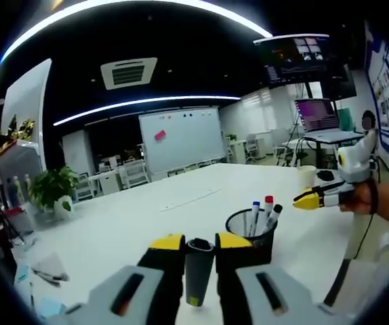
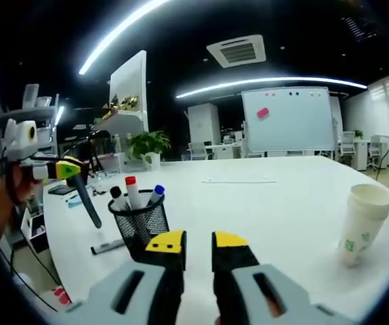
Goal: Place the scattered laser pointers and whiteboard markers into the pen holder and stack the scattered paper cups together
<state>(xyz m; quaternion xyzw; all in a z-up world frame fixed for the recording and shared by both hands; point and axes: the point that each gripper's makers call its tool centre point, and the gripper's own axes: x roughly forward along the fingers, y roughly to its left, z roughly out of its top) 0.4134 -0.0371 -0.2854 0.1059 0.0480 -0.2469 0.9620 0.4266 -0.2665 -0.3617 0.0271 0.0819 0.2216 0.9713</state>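
A black mesh pen holder [image 1: 252,233] [image 2: 140,222] stands on the white table [image 1: 154,217] with a black, a red and a blue marker upright in it. My left gripper [image 1: 200,242] [image 2: 64,169] is shut on a dark grey laser pointer [image 1: 198,271] [image 2: 86,196], which hangs tip down, left of and above the holder in the right gripper view. My right gripper [image 2: 198,242] [image 1: 308,199] stands slightly open with nothing between its jaws, close in front of the holder. Another marker [image 2: 106,247] lies flat by the holder's foot. Stacked paper cups [image 2: 360,223] [image 1: 308,175] stand to the side.
A whiteboard [image 1: 181,139] [image 2: 286,118] stands beyond the table's far end, with chairs and desks around it. A potted plant [image 1: 52,186] [image 2: 147,143] sits near one table corner. A laptop on a stand [image 1: 323,115] is at the back right. Loose papers [image 1: 45,267] lie at the near left.
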